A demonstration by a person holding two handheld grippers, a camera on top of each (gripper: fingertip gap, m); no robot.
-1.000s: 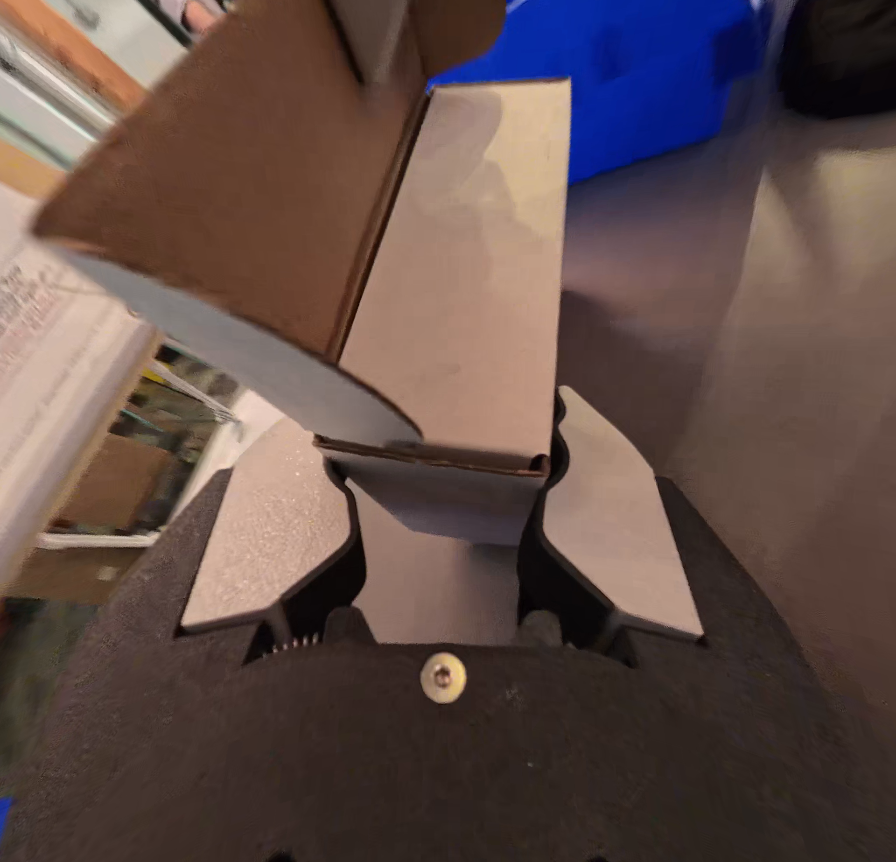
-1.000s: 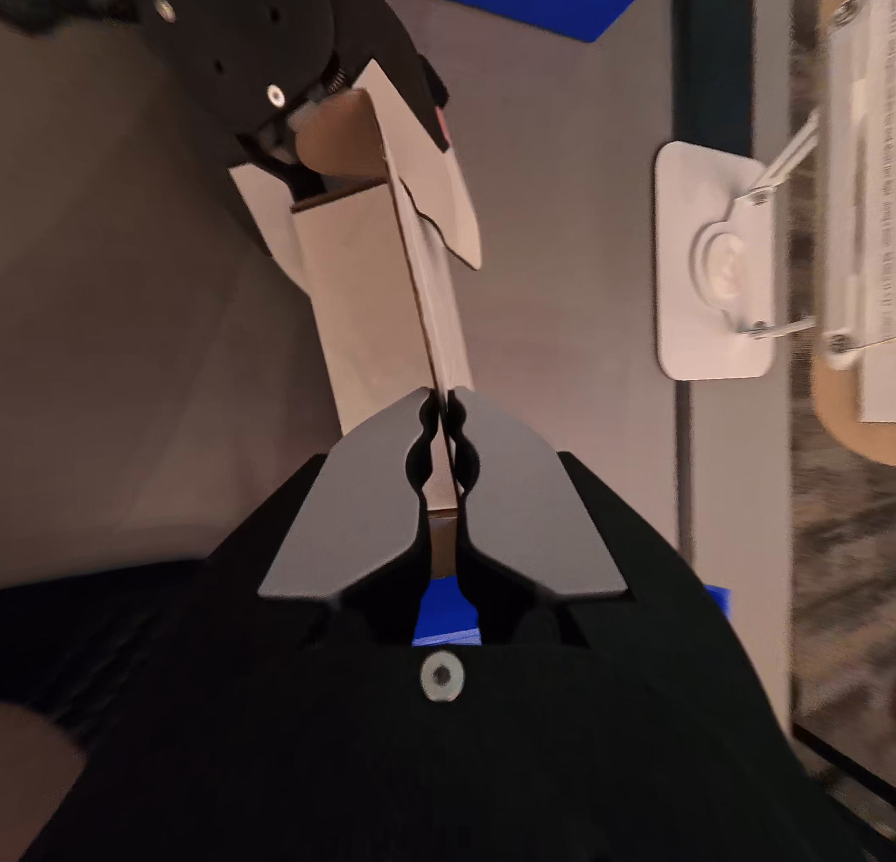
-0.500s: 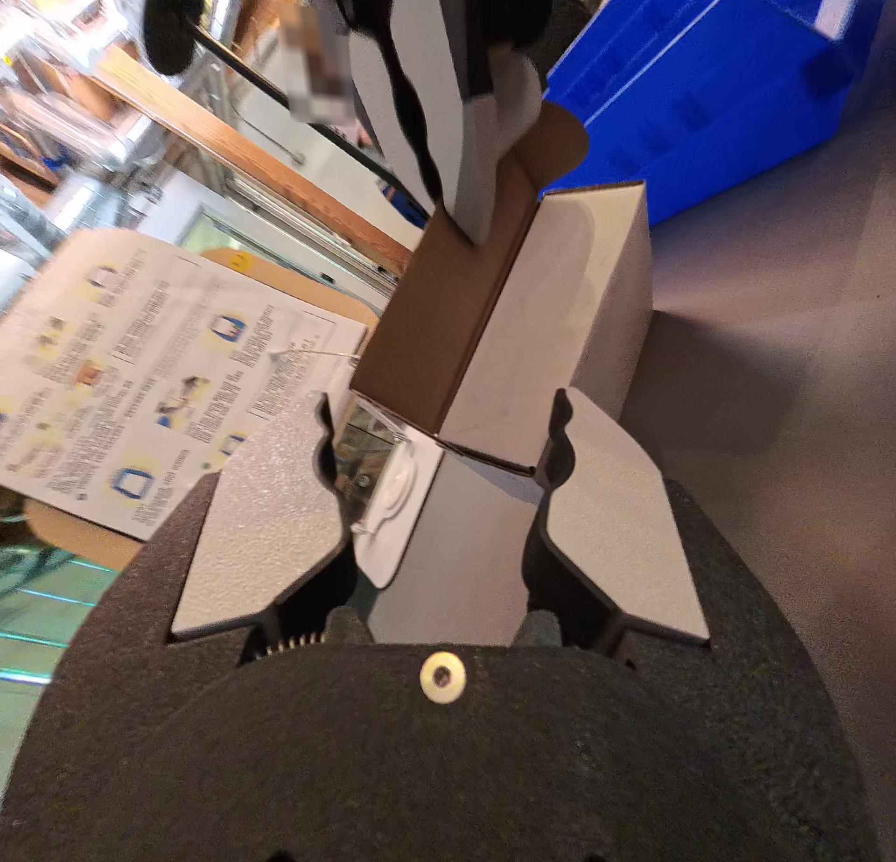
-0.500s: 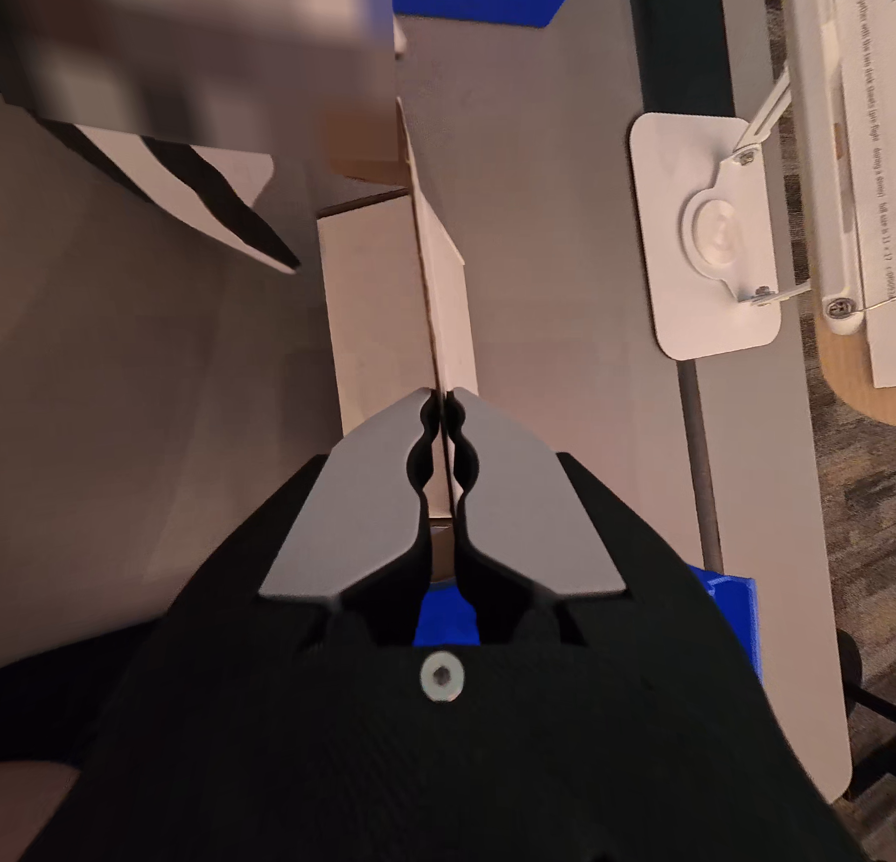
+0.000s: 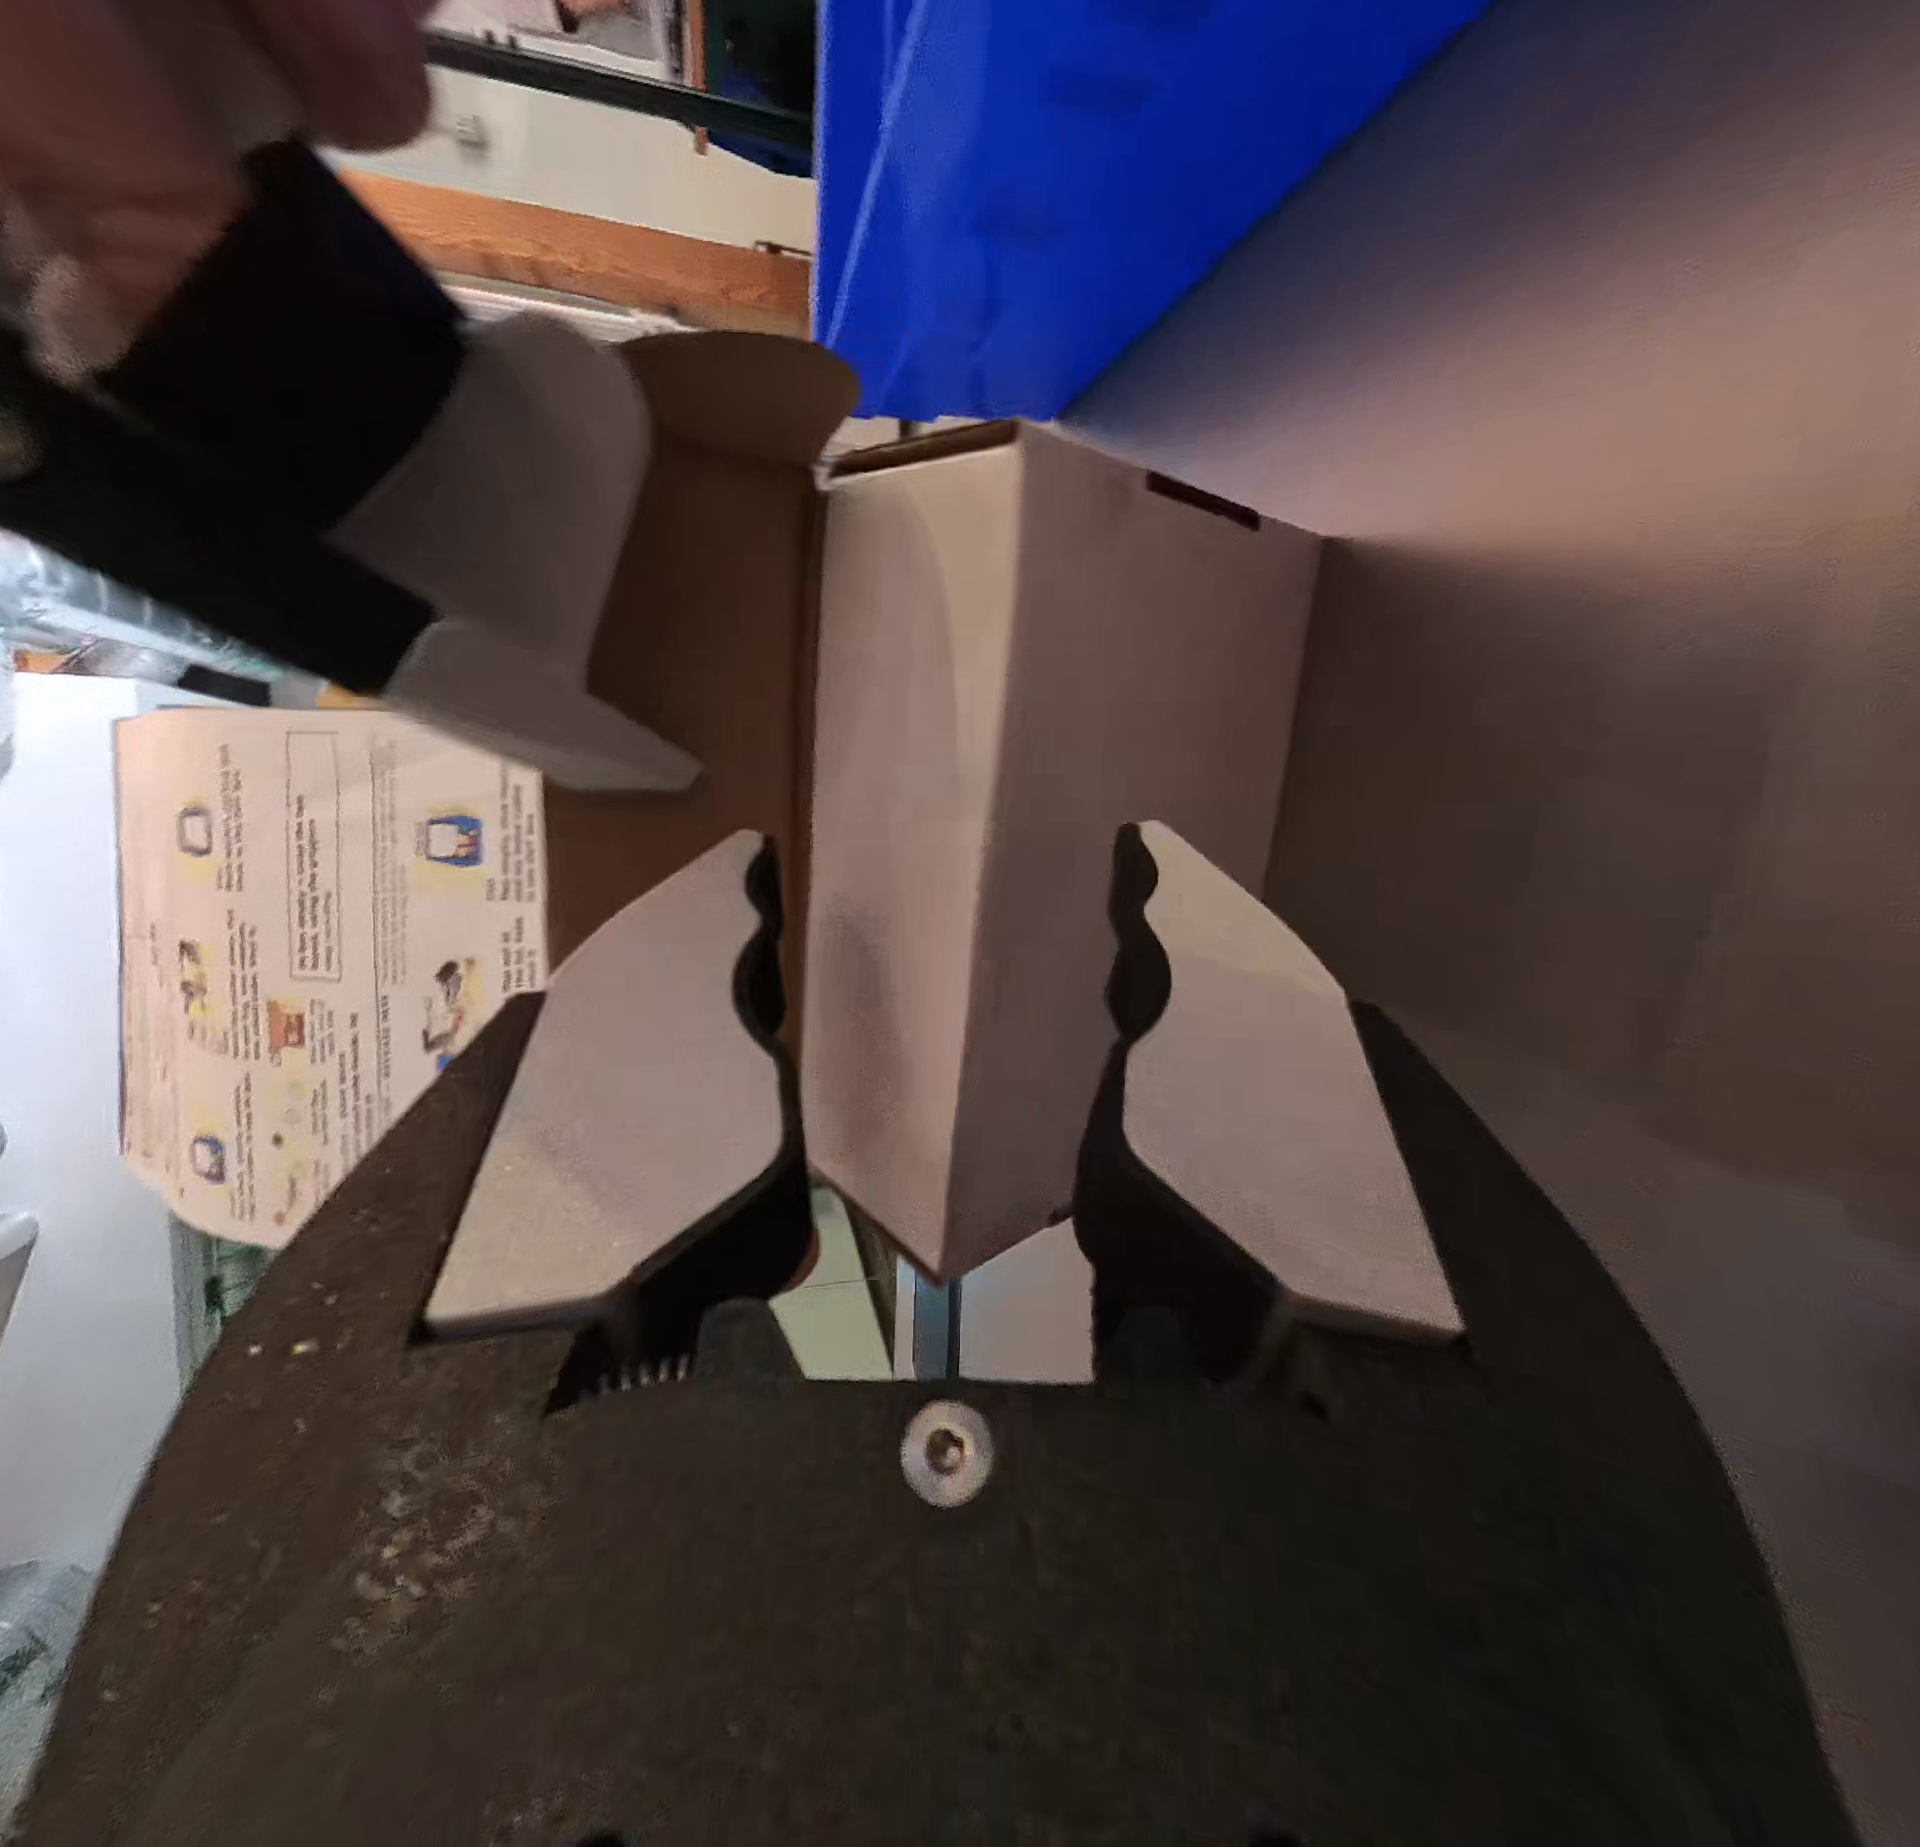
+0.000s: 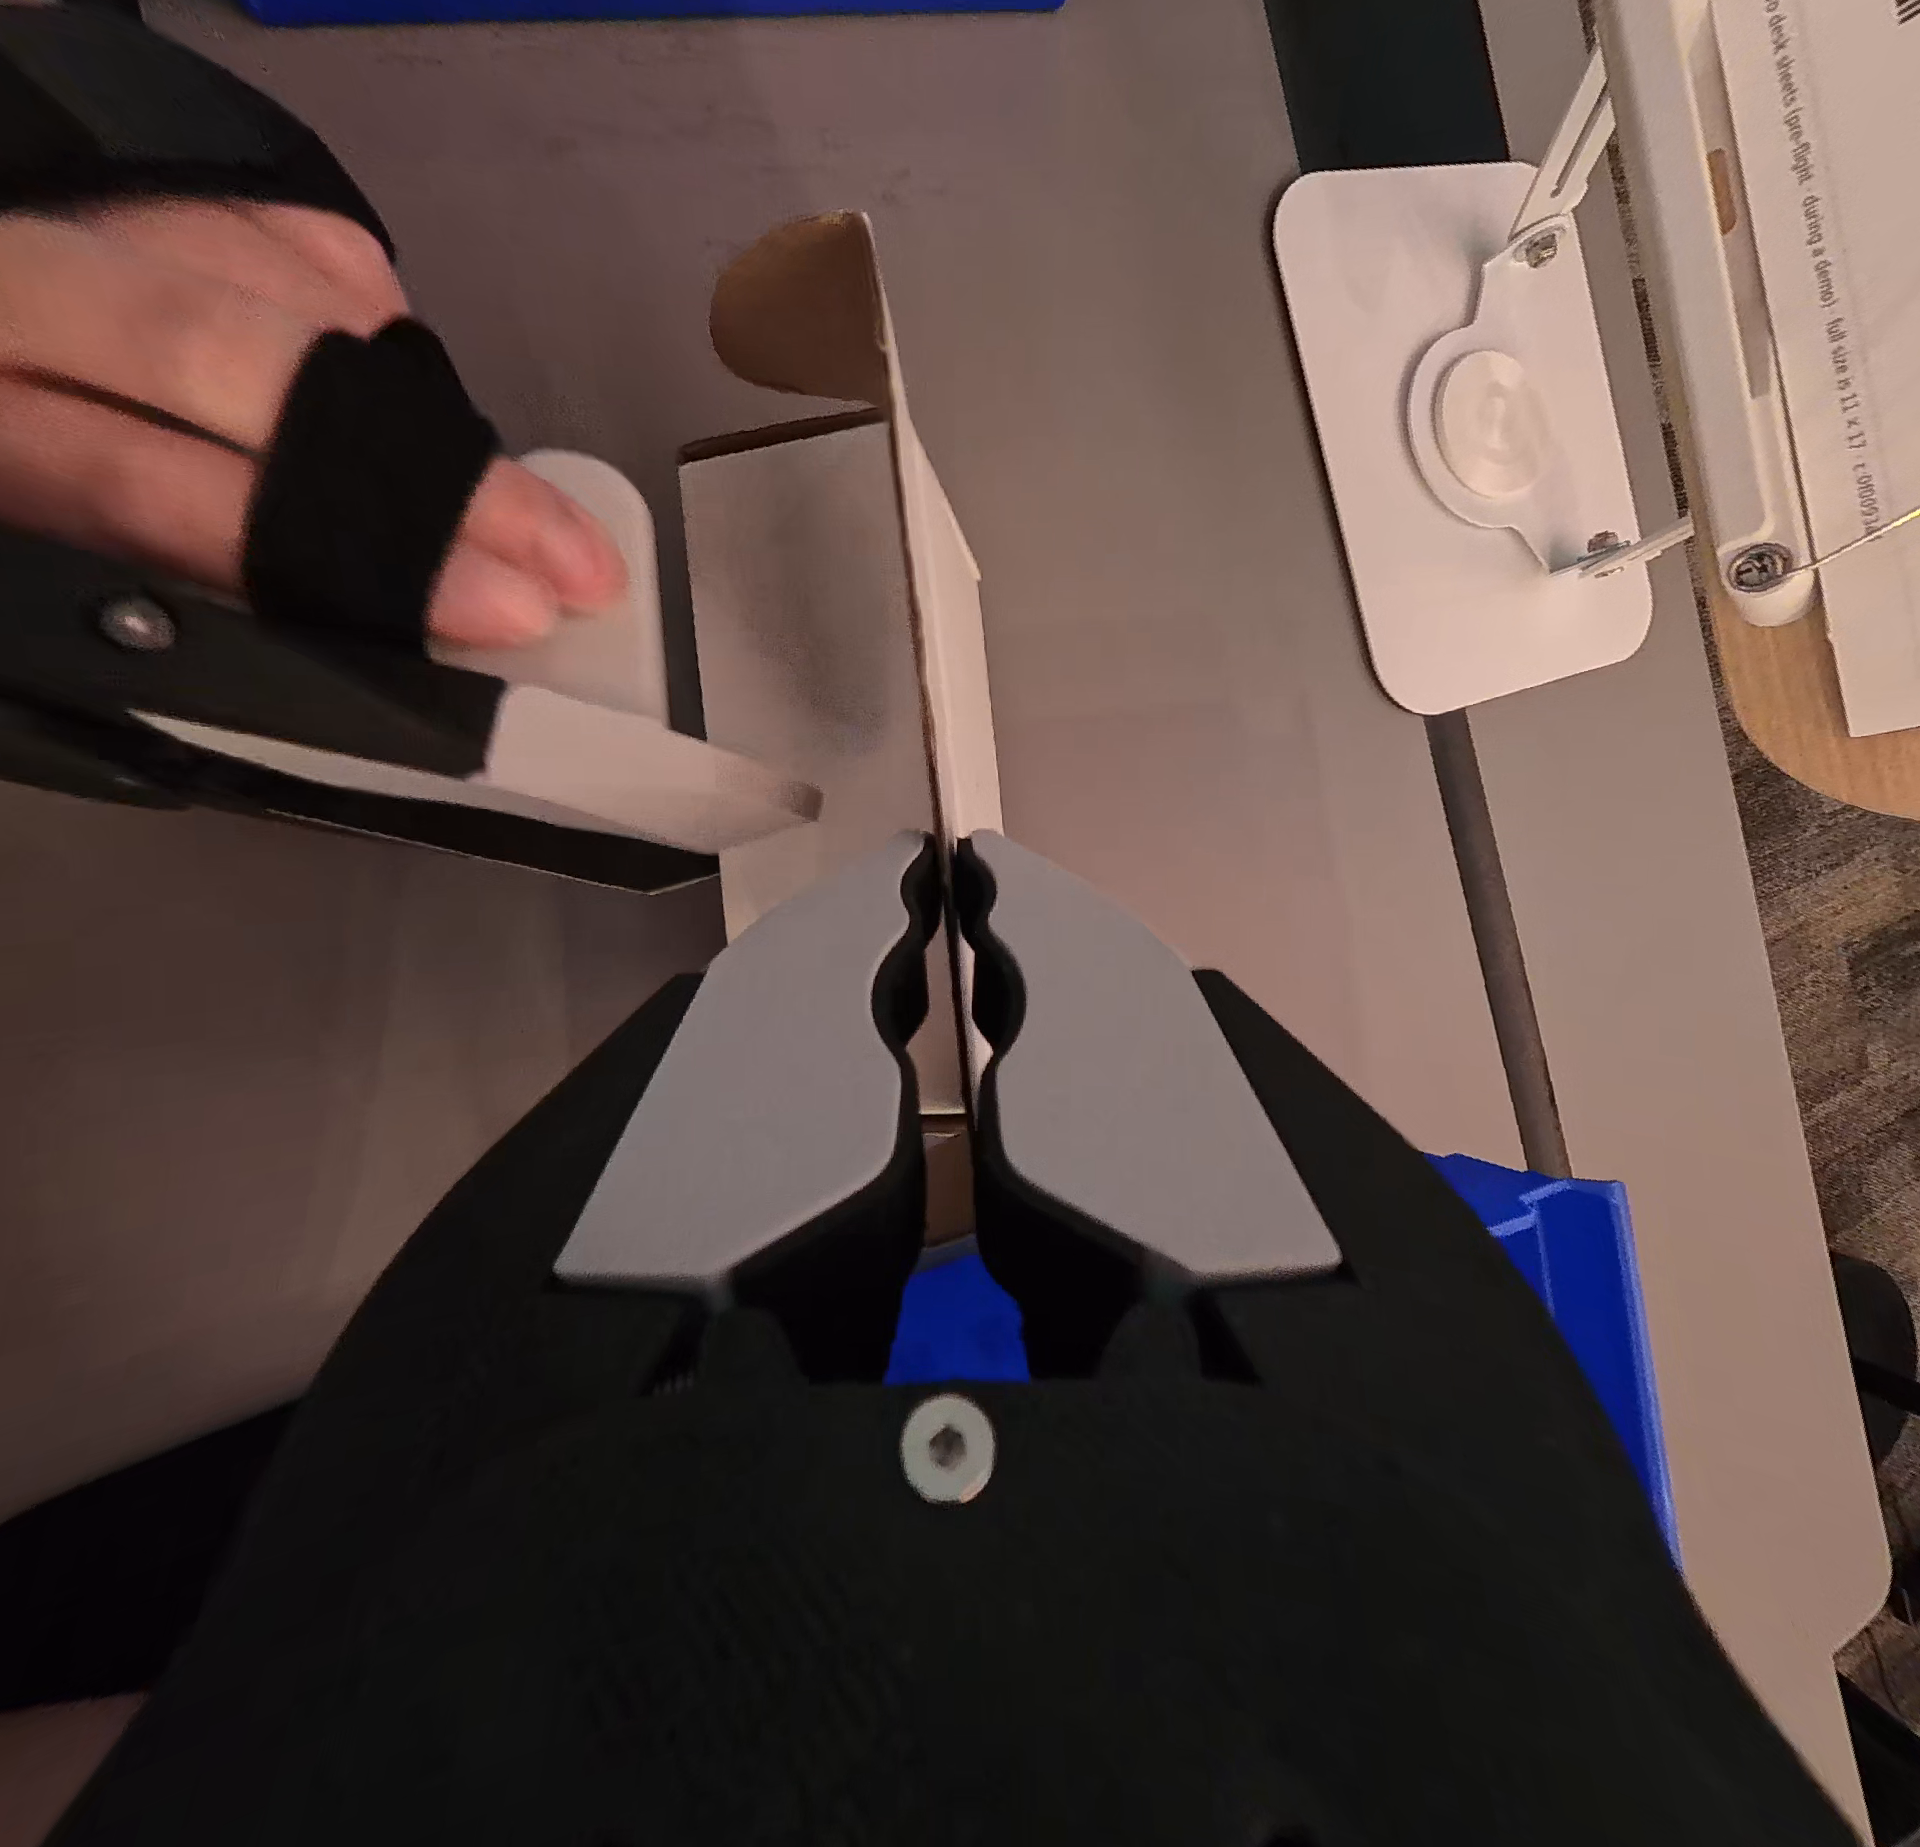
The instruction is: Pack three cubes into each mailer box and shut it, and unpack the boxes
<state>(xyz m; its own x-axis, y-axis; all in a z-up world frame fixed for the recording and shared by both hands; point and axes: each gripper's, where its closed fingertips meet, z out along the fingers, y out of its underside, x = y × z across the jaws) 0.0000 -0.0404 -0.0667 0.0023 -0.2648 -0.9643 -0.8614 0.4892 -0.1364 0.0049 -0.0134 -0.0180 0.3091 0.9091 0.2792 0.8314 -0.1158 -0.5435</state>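
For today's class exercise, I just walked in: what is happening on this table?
A person is working on a white mailer box with two handheld tools. The right tool is shut on the box's raised lid flap, holding it open. The left tool is open, its fingers straddling the box body without gripping. A blue bin stands behind.

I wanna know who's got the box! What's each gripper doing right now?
Left gripper: open, its fingers on either side of the mailer box, not squeezing.
Right gripper: shut on the box's lid.
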